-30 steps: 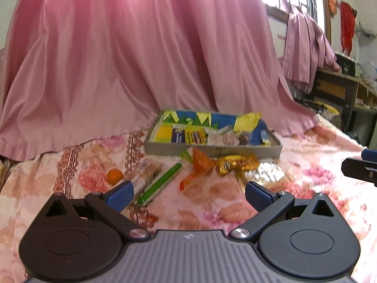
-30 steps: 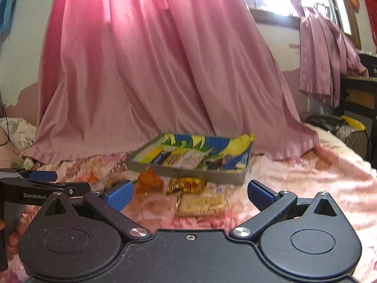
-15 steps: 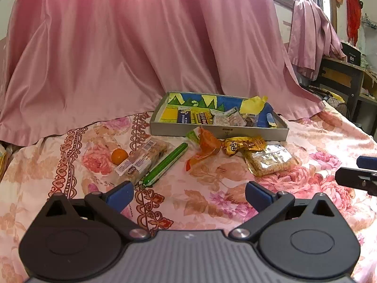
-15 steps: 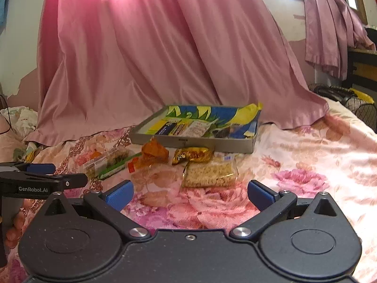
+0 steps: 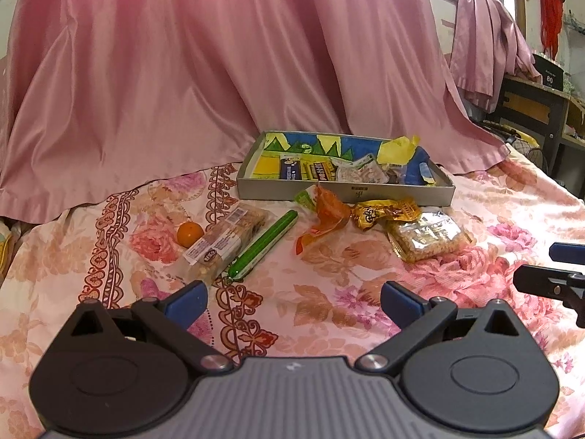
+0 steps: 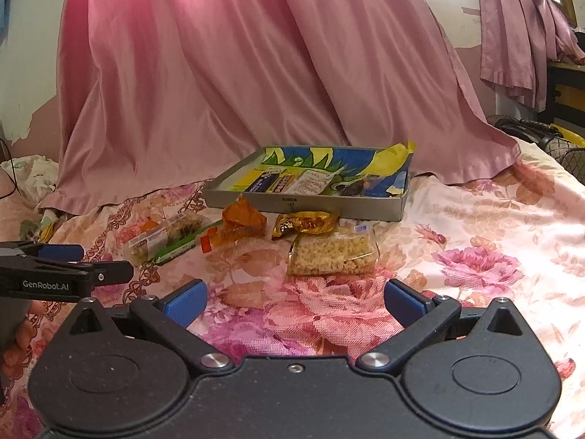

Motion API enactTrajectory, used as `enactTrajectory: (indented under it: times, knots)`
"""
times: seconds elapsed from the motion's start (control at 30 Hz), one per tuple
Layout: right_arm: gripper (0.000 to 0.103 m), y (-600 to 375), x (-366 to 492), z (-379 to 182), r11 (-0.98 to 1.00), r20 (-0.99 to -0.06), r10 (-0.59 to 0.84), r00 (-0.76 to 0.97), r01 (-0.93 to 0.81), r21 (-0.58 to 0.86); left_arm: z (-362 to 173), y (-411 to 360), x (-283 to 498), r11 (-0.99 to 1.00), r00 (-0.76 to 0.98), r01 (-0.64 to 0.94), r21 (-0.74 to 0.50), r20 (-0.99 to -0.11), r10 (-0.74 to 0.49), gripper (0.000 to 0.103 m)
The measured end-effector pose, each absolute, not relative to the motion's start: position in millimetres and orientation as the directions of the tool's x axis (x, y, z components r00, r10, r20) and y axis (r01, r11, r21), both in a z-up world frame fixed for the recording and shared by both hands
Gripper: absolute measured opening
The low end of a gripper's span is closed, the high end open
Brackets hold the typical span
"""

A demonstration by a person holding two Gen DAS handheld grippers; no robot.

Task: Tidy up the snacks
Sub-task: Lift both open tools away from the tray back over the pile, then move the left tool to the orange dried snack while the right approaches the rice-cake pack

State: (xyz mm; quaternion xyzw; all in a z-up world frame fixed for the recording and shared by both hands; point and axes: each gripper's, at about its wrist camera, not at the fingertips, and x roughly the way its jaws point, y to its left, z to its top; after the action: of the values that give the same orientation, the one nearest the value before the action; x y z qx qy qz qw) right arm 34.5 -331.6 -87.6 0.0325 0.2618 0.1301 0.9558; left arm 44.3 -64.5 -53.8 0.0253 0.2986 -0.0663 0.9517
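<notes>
A grey tray with several snack packs stands on the floral bedsheet. In front of it lie an orange wrapper, a gold packet, a clear pack of puffed snacks, a green stick pack, a clear nut bar and a small orange fruit. My left gripper is open and empty, short of the green stick. My right gripper is open and empty, short of the puffed snack pack.
A pink curtain hangs behind the tray and drapes onto the bed. Furniture stands at the far right. The right gripper shows at the right edge of the left wrist view; the left gripper shows at the left edge of the right wrist view.
Both grippers have tilted down and risen, so the snacks and tray sit higher and further into view. Both stay open and empty. Nothing on the bed has moved.
</notes>
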Motion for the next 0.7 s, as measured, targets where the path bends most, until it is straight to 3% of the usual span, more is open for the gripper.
enactTrajectory:
  times: [0.7]
  knots:
    - [0.102, -322.2, 90.8, -109.3, 0.970, -0.491, 0.242, 0.837, -0.226, 0.093, -41.0, -58.3, 102.9, 0.983, 0.812, 0.186, 0.004, -0.564, -0.151, 0.103]
